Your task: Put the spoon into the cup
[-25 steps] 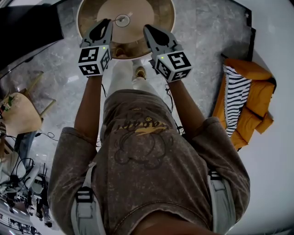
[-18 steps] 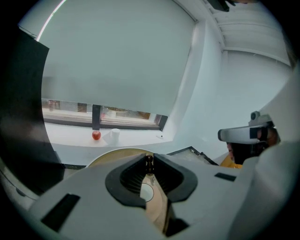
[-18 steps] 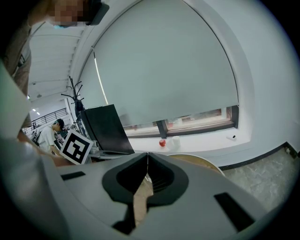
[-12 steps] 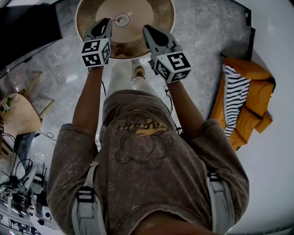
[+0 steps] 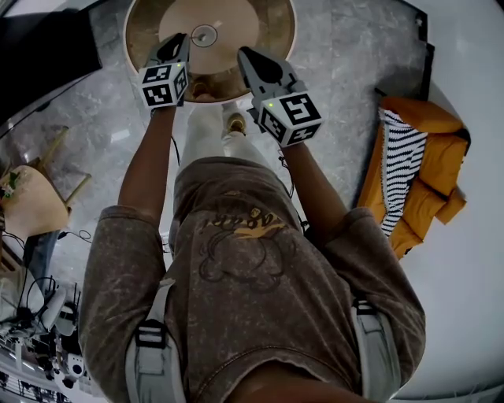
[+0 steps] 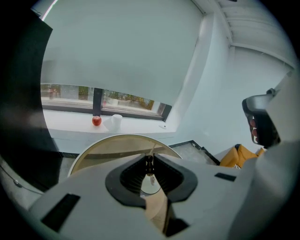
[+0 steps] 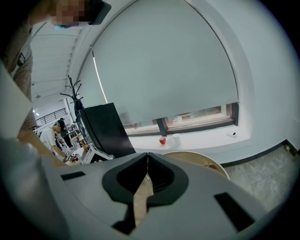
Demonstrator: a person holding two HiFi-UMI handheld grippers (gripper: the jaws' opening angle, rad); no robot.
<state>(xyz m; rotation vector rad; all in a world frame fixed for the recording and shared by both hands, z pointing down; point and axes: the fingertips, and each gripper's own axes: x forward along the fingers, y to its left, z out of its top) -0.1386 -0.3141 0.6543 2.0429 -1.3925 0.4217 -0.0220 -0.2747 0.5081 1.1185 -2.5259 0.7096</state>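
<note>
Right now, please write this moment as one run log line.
left gripper: shut on spoon, over cup | cup: on round table | right gripper: shut, empty | status: spoon not yet released

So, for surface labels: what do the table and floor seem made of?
Table: likely wood or laminate; tan and matte, with a darker outer ring. Floor: looks like polished stone or marble-look tile; grey with pale veins and some glare.
</note>
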